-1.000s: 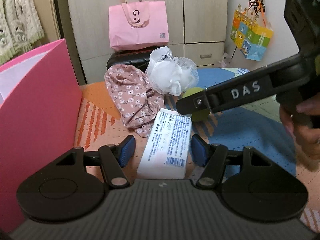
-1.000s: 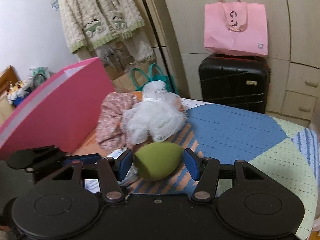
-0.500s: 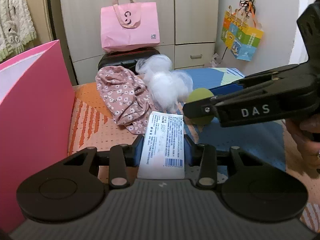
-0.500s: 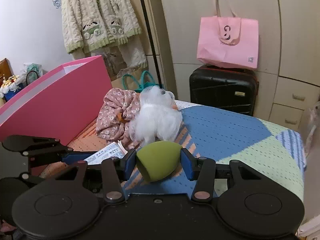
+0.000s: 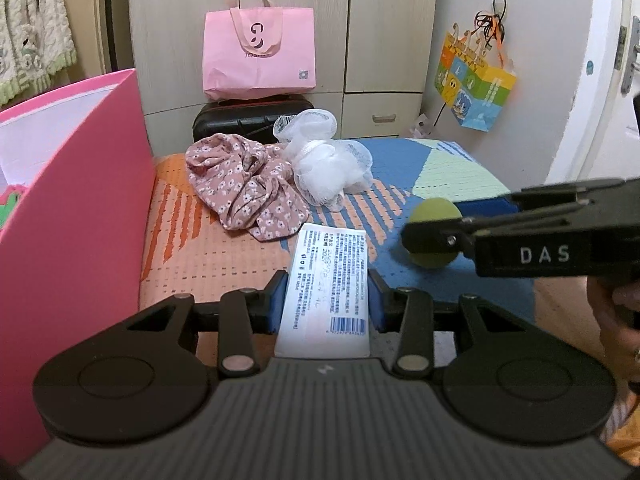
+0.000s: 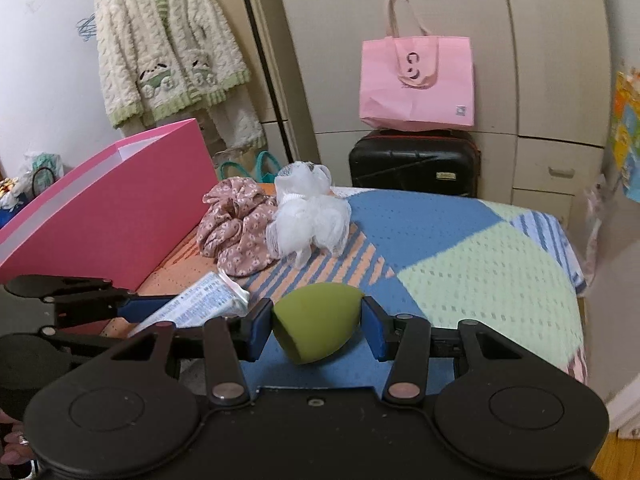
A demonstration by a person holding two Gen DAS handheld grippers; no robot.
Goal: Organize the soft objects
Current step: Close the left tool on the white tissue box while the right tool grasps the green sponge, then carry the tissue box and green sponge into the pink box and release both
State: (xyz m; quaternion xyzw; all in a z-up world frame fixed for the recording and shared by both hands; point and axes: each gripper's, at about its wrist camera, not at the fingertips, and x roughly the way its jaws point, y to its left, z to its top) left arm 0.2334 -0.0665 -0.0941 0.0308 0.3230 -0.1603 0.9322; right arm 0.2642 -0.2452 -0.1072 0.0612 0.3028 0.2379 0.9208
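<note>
Left gripper [image 5: 327,300] clamped on a white tube [image 5: 326,296] printed with small text and a barcode, blue pads pressed against both long edges, tube held off the patterned mat [image 5: 224,256] with its crimped end pointing far. Right gripper [image 6: 318,326] pinching a green egg-shaped sponge [image 6: 316,322] between its blue pads, flat cut face toward the near left, lifted above the blue patch of the mat. Farther back on the mat, a floral pink scrunchie [image 5: 246,194] touching a white mesh bath pouf [image 5: 326,168] on its right. At the left edge, an open pink box [image 5: 76,208] with a white inner wall. Behind the mat, a black suitcase [image 6: 414,162] topped by a pink tote bag [image 6: 416,80]; far left in the right wrist view, a fluffy cream jacket [image 6: 168,48] hanging.
</note>
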